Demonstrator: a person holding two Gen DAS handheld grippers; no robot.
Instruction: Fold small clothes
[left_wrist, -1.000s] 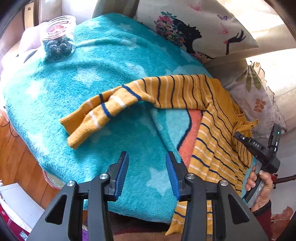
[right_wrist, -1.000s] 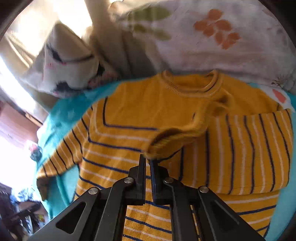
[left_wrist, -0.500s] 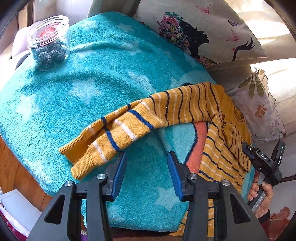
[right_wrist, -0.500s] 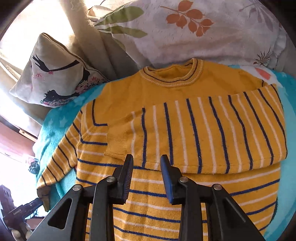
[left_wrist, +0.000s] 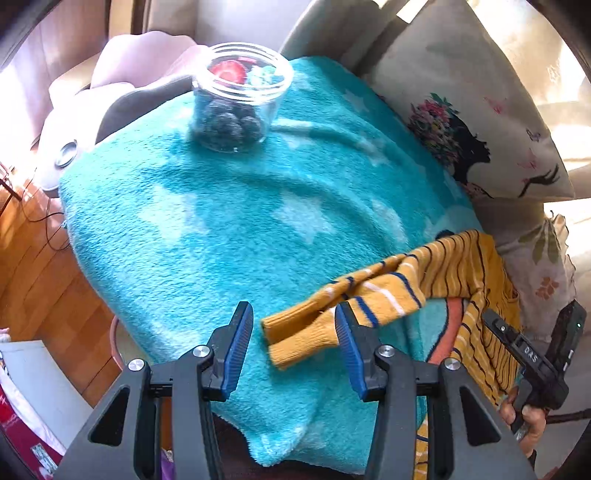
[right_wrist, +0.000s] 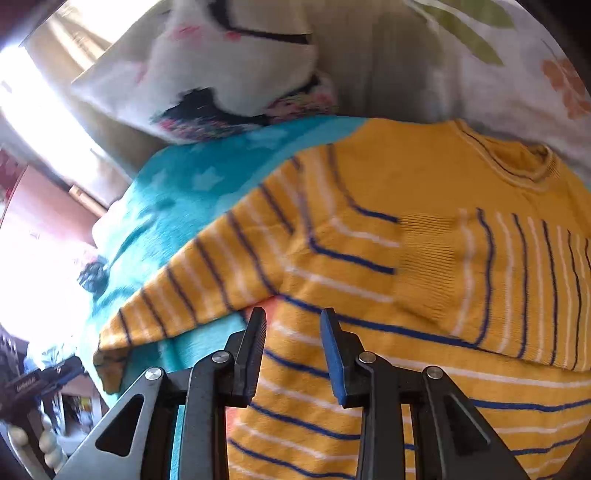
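Observation:
A small yellow sweater with blue and white stripes (right_wrist: 369, 236) lies on a teal star blanket (left_wrist: 229, 229). One sleeve is folded across its chest (right_wrist: 517, 280). The other sleeve (left_wrist: 354, 302) stretches out over the blanket, its cuff (left_wrist: 295, 339) between the fingers of my left gripper (left_wrist: 293, 345), which is open. My right gripper (right_wrist: 293, 354) is open and empty, just above the sweater's side near the armpit. It also shows in the left wrist view (left_wrist: 532, 365), at the far right.
A clear jar of berries (left_wrist: 236, 107) stands at the blanket's far end. Printed pillows (left_wrist: 480, 122) lie along the right side, behind the sweater (right_wrist: 498, 62). A wooden floor (left_wrist: 40, 273) is at the left, beyond the blanket's edge.
My left gripper has moved forward until the outstretched sleeve's cuff lies between its fingers. My right gripper opened, let go of the folded sleeve, and shifted left toward the sweater's side.

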